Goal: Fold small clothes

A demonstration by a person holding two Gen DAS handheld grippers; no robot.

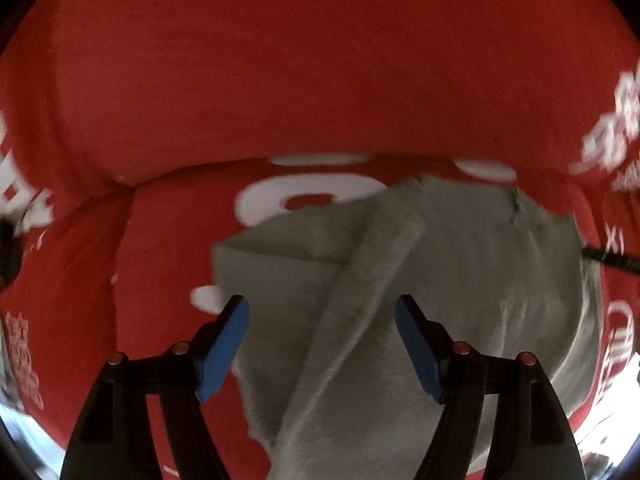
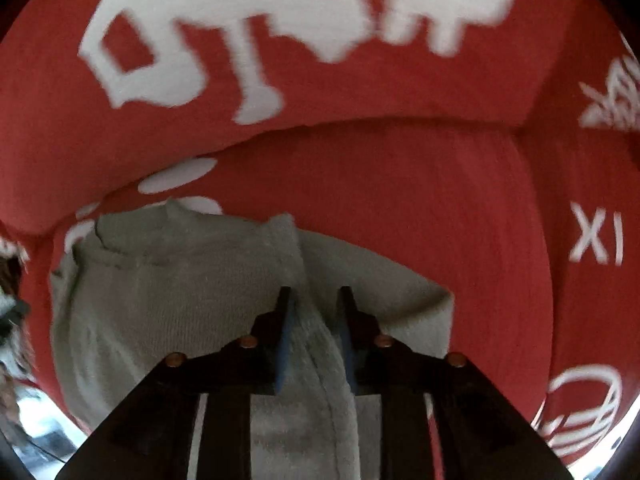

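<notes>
The grey garment [image 1: 460, 280] lies on a red printed cloth [image 1: 280, 80]. It looks soft, light and limp; grip a hem. Left tool [image 1: 322, 344] stands apart, empty; right tool [image 2: 314, 336] narrowly apart around a fold.

Folded grey knit garment [image 1: 460, 280] on red cloth [image 1: 280, 80]

The white lettering [image 2: 280, 20] on the red cloth [image 2: 400, 200] is smeared and cut off at the top edge, the grey garment [image 2: 160, 300] runs out of the bottom edge behind the right claw [image 2: 314, 300], and whatever carries the red cloth is hidden.
</notes>
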